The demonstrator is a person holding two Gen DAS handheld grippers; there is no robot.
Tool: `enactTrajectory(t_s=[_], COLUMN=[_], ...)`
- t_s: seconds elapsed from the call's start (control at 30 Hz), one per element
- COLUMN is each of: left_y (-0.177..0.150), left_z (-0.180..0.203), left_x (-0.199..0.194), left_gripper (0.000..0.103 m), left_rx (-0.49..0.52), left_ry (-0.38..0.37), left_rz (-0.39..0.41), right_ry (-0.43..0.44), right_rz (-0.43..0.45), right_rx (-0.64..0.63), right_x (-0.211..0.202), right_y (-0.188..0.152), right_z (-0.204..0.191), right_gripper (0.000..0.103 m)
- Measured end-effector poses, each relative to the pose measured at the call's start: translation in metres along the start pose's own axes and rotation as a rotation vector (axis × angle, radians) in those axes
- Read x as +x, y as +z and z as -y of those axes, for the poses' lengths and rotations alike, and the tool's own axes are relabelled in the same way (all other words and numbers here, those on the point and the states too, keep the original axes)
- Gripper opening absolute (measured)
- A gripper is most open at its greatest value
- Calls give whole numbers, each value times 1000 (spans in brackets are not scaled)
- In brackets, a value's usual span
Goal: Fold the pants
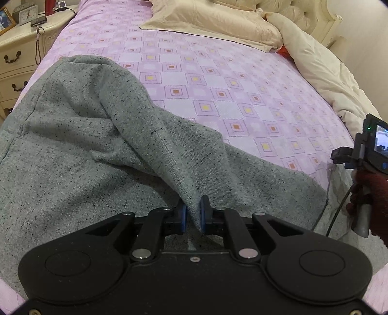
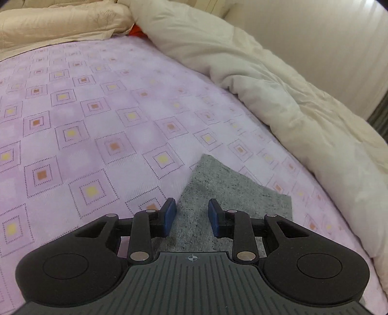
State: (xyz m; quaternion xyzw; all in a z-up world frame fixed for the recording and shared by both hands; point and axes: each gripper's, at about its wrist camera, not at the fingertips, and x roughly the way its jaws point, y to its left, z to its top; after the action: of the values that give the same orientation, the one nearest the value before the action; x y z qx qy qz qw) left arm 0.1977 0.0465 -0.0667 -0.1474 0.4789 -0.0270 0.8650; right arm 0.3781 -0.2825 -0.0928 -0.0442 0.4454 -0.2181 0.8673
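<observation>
Grey speckled pants (image 1: 72,145) lie spread over the near left part of the pink patterned bed sheet (image 1: 218,80). My left gripper (image 1: 193,213) is shut on a raised fold of the grey cloth, which is pinched between the blue pads and pulled up into a ridge. In the right wrist view a flat corner of the pants (image 2: 218,184) lies on the sheet (image 2: 84,121). My right gripper (image 2: 191,215) stands open just over that corner, its blue pads apart with the cloth below them, not pinched. A hand in a dark red glove (image 1: 371,193) holds the right device at the left view's right edge.
A cream duvet (image 2: 278,97) is bunched along the right side of the bed, and beige pillows (image 1: 213,21) lie at its head. A cream nightstand (image 1: 21,48) with a clock and a photo frame stands at the left. A wall runs behind the duvet.
</observation>
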Motion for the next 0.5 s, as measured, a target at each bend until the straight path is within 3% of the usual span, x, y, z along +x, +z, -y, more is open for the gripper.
enactTrajectory(t_s=[0.1, 0.2, 0.3, 0.4, 0.5], left_y=[6, 21, 33, 27, -3], left_z=[1, 9, 22, 31, 34], left_x=[-4, -17, -47, -83, -101], left_gripper=[7, 7, 6, 7, 9], left_rx=[-11, -4, 23, 52, 89], left_ry=[-15, -30, -53, -81, -85], left_rz=[15, 66, 161, 248, 274], right_ry=[81, 134, 192, 218, 222], right_rz=[9, 136, 246, 282, 211], right_rx=[119, 176, 286, 390, 440], right_x=[-24, -68, -110, -134, -126], right_y=[5, 11, 2, -33, -89], right_z=[35, 83, 156, 225, 265], right_gripper=[3, 3, 3, 3, 3])
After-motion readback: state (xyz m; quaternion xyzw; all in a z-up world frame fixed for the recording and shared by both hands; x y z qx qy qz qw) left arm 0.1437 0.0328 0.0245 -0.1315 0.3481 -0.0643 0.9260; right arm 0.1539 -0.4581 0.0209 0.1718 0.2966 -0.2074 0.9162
